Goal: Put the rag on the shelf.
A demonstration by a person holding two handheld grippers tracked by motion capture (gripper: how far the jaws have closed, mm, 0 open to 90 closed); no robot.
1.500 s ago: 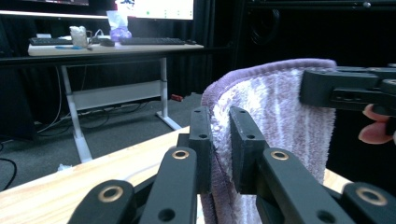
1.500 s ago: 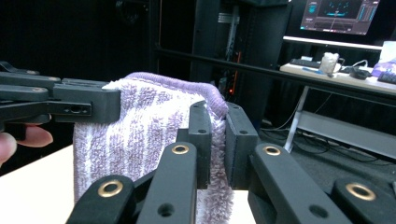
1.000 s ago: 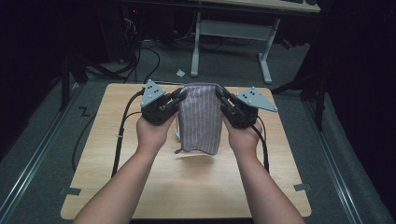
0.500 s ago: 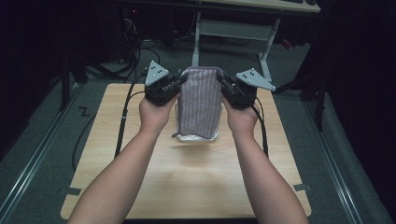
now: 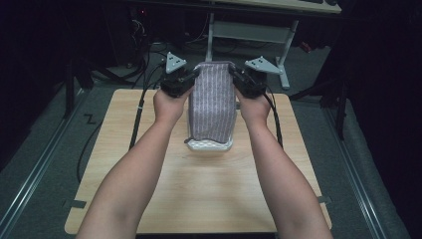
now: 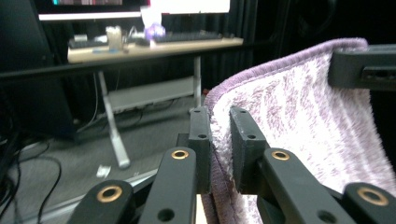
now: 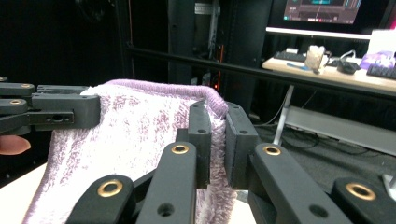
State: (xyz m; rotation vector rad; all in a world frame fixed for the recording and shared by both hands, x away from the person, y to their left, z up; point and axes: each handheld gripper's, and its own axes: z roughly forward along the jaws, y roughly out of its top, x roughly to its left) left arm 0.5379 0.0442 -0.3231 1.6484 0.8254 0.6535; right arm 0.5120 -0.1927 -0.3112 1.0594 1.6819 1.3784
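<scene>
Table [image 5: 149, 199] occupies the centre and lower frame of the high view. Towel [image 5: 213, 99] hangs at upper centre, its lower end on the table. Left gripper [image 5: 191, 78] sits at the towel's upper left corner, right gripper [image 5: 235, 77] at its upper right corner, the towel between them. Left hand [image 5: 169, 103] and right hand [image 5: 255, 105] lie just below their grippers. Desk [image 5: 278, 5] stands behind the table, along the top edge.

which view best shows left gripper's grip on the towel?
Left gripper view: the left gripper has its jaws shut on the towel edge, close up. High view shows it from afar, at the towel's top corner. Right gripper view shows it side-on.
</scene>
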